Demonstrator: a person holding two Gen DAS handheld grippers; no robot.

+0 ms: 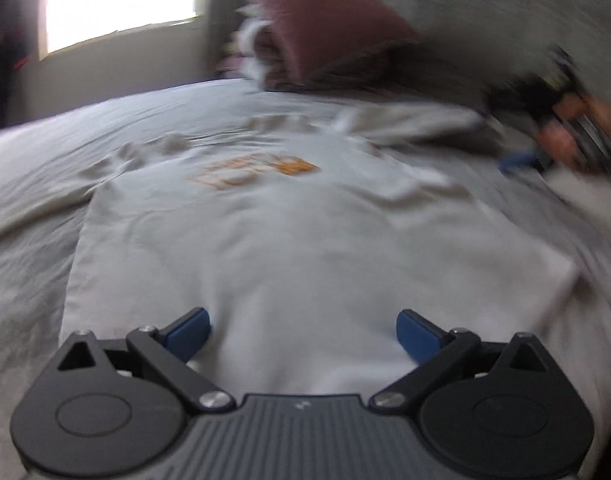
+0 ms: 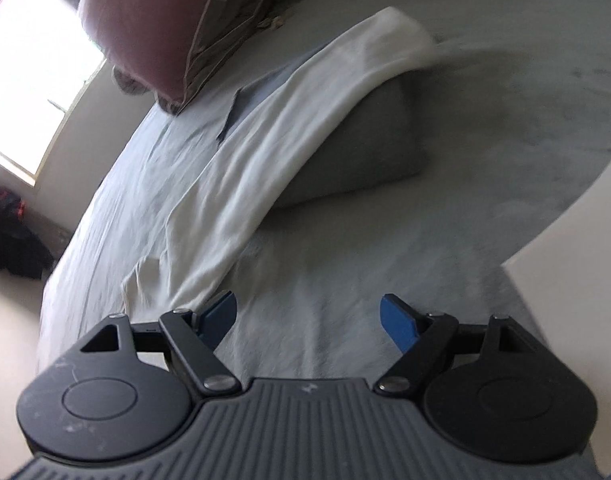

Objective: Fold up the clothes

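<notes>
From the left wrist, the left gripper (image 1: 303, 330) hung with its blue pads spread wide and nothing between them, just above the near hem of a white T-shirt (image 1: 305, 248). The shirt lay flat on the grey bed sheet (image 1: 29, 248), its orange print (image 1: 261, 170) on the far side of the hem, toward a maroon pillow (image 1: 325, 20). To the far right of the shirt a person's hand (image 1: 565, 136) held the right gripper, badly blurred; its jaws could not be read there.

From the right wrist, the right gripper (image 2: 307, 322) was released too, pads well apart and empty, over bare sheet just beside the shirt's edge (image 2: 209, 264). The white cloth ran away from the pads and draped over a grey cushion (image 2: 369, 152), with the maroon pillow beyond it.

The step in hand seemed to be the approach for the first fold: neither claw had taken cloth. The next move likely called for each gripper to drop to the shirt, the left on the hem and the right on the side edge, and pinch only the shirt, not the sheet beneath.
</notes>
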